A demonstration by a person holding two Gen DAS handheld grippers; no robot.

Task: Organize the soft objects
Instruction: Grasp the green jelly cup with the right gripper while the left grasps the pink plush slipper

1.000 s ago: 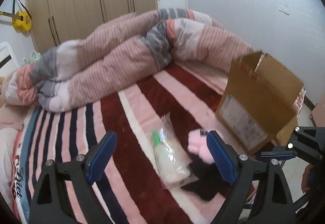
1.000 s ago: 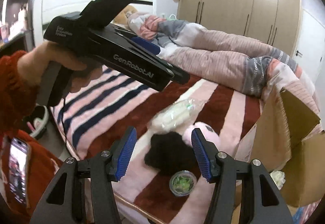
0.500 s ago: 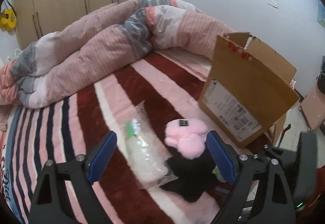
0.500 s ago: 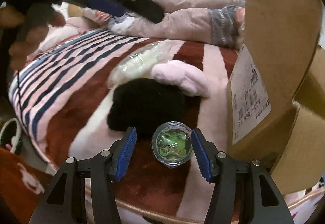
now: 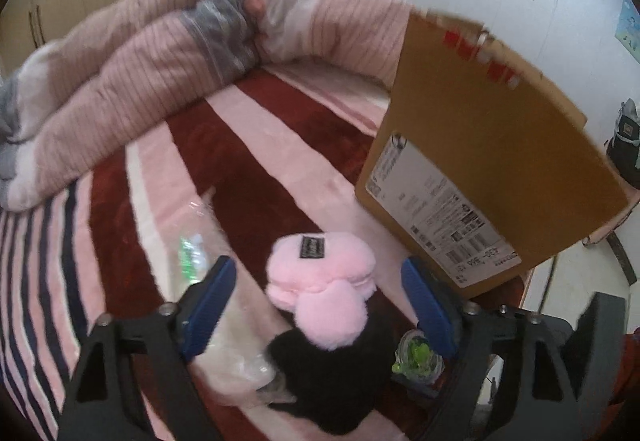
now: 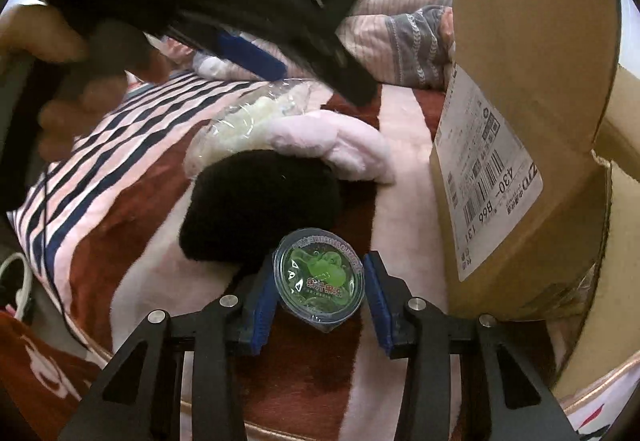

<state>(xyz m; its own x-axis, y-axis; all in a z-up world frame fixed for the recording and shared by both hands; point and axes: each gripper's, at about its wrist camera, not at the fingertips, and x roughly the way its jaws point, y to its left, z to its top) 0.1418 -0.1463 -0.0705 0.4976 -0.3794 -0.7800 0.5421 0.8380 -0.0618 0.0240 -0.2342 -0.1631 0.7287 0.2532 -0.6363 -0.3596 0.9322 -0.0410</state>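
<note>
Right hand-held gripper (image 6: 319, 291) straddles the cup (image 6: 319, 279), pads beside its rim, contact unclear. Left hand-held gripper (image 5: 320, 295) spread wide above the pink plush (image 5: 320, 281). Black plush (image 6: 260, 209) touches the cup; bag (image 6: 240, 121) behind it; box (image 6: 520, 121) right of cup, all on the bed (image 6: 120, 181).

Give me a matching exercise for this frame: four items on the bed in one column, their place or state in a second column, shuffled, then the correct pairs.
Items
1. clear round cup with green contents
2. pink plush
3. cardboard box
4. clear plastic bag

Places or states
A. stands on the bed, shipping label facing out
B. between the right gripper's blue pads
C. lies behind the plush toys
D. partly overlaps the black plush

Pairs: 1-B, 2-D, 3-A, 4-C
</note>
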